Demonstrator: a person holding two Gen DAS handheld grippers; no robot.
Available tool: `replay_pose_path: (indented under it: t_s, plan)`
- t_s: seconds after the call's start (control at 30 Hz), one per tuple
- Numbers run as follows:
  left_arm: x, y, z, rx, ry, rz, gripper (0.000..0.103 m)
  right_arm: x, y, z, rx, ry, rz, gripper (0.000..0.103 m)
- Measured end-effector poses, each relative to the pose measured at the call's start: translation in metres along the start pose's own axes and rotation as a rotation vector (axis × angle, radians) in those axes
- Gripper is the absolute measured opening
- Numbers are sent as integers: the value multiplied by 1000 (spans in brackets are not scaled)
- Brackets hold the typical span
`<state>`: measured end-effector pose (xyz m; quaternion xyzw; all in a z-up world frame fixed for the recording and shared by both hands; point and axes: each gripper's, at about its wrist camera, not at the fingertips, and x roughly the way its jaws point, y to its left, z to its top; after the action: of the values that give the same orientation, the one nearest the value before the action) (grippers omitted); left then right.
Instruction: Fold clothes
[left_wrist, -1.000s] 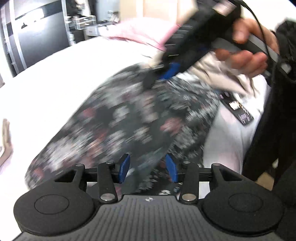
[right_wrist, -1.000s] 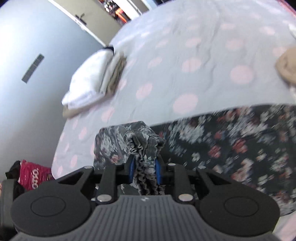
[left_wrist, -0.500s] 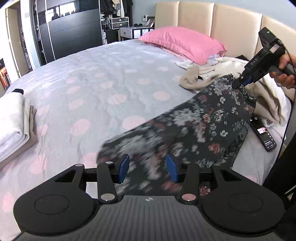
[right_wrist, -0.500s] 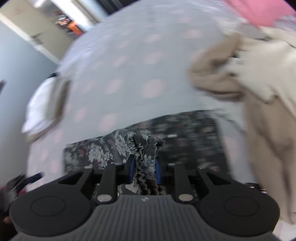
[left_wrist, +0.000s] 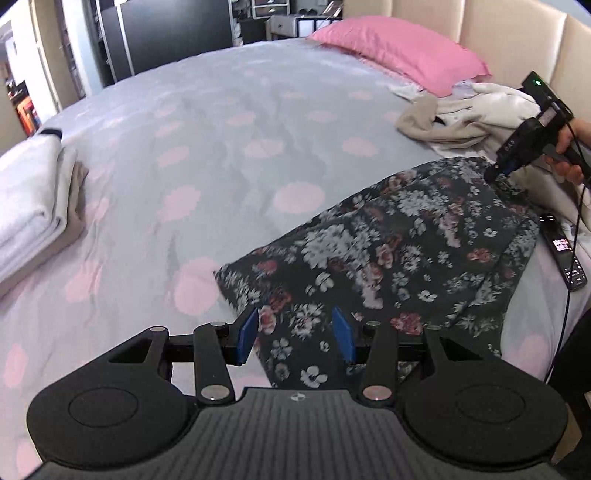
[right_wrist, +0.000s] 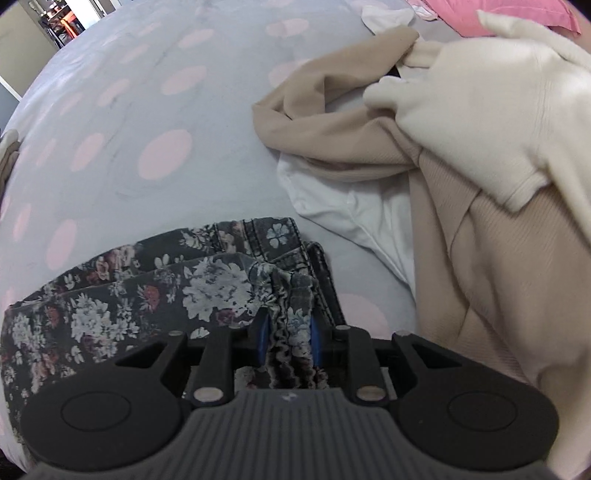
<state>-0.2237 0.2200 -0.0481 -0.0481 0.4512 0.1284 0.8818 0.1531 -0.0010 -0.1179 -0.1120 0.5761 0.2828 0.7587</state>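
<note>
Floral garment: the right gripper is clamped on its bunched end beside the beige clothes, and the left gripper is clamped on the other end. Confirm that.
Not quite. The left gripper is open, its fingers straddling the floral garment without pinching it, as the left wrist view shows. The right gripper is indeed shut on the bunched end beside the beige clothes.

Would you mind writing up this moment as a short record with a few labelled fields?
surface: bed with dotted sheet
garment in work: floral garment, spread on the bed's near side
right gripper: shut on bunched edge of the floral garment
left gripper: open, fingers either side of the floral fabric
folded stack: white towels, far left
unfolded pile: beige and cream clothes
other: pink pillow, phone
</note>
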Motion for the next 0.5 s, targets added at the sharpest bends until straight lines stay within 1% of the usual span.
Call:
replay_pose_path:
  t_s: [0.07,0.13,0.17,0.2,0.3,0.33,0.37,0.4,0.47,0.5]
  plan:
    - [0,0,-2,-2,3,0,42,-4,2,-1,-12,-11,-11,28]
    - [-2,-1,-3,0,4,0,42,-15,4,-3,-41,-48,-27,32]
    - [-2,-3,-3,0,3,1,42,-21,4,-5,-52,-71,-37,38]
    - [-2,-4,-3,0,2,3,42,-26,5,-6,-55,-94,-44,40]
    - [-2,-6,-1,-17,-3,1,42,-45,5,-11,-65,-167,-67,40]
    - [-1,-8,-1,-20,0,-9,42,-51,6,-12,-70,-189,-62,40]
    - [0,-10,-1,-23,4,-19,39,-56,8,-14,-78,-200,-42,37]
    - [1,-11,0,-26,7,-29,37,-58,10,-16,-89,-199,-10,32]
    - [5,-16,-1,-17,20,-42,33,-58,17,-22,-117,-176,37,27]
    - [7,-19,-3,-5,33,-44,33,-56,21,-26,-134,-157,54,27]
